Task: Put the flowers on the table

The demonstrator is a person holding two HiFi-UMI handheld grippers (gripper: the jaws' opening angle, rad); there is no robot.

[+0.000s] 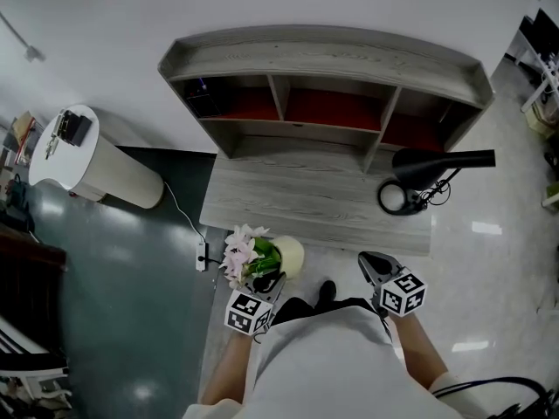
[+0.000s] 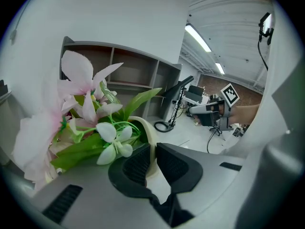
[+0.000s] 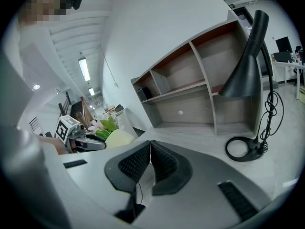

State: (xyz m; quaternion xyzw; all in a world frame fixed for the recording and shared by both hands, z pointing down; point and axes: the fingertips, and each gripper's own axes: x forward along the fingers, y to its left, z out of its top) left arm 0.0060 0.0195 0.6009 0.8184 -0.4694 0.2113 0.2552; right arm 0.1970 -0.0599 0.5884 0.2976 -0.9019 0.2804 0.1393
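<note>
Pink and white flowers (image 1: 238, 250) with green leaves stand in a cream pot (image 1: 291, 253), held in the air just in front of the grey wooden table (image 1: 297, 201). My left gripper (image 1: 267, 280) is shut on the pot's rim (image 2: 144, 129), with the flowers (image 2: 85, 109) leaning to the left of the jaws. My right gripper (image 1: 372, 262) hangs to the right at the table's front edge, shut with nothing between its jaws (image 3: 150, 152). From the right gripper view, the pot (image 3: 119, 138) and left gripper show at the left.
A shelf hutch (image 1: 323, 85) stands along the table's back. A black desk lamp (image 1: 428, 171) with its cable sits at the table's right end. A white round stand (image 1: 74, 151) is to the left, and a power strip (image 1: 202, 256) lies on the floor.
</note>
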